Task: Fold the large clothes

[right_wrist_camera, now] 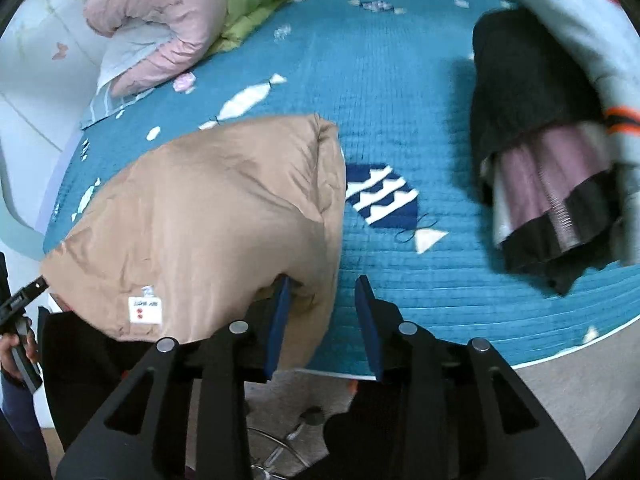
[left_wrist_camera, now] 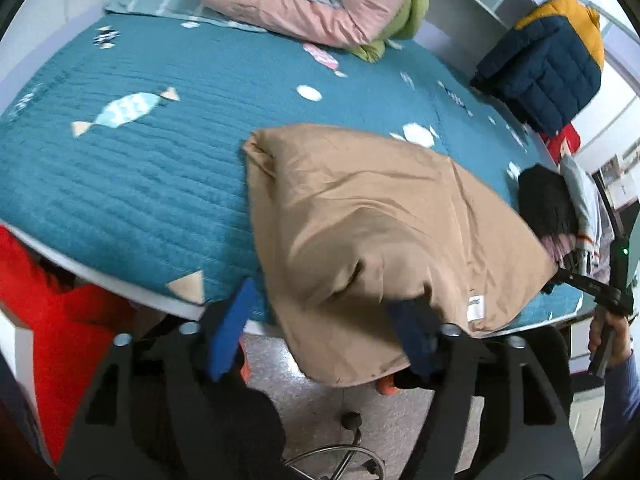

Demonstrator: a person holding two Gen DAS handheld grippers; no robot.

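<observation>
A tan padded garment [left_wrist_camera: 376, 216] lies folded on the teal quilted bed [left_wrist_camera: 140, 176], its near edge with a white label [left_wrist_camera: 475, 307] hanging over the bed's front edge. My left gripper [left_wrist_camera: 324, 320] is open; its right finger [left_wrist_camera: 416, 336] is under the tan edge, its left finger [left_wrist_camera: 232, 320] beside it. In the right wrist view the tan garment [right_wrist_camera: 208, 224] sits left of centre. My right gripper [right_wrist_camera: 324, 320] is open at the garment's right near corner, its left finger [right_wrist_camera: 280, 316] touching the fabric. The right gripper also shows in the left wrist view [left_wrist_camera: 600, 292].
A pink and green duvet [left_wrist_camera: 320, 4] lies at the bed's far side. A navy and yellow puffer jacket [left_wrist_camera: 548, 64] is at the far right. A stack of dark, mauve and grey clothes [right_wrist_camera: 552, 160] lies right of the garment. A chair base [left_wrist_camera: 340, 456] stands on the floor below.
</observation>
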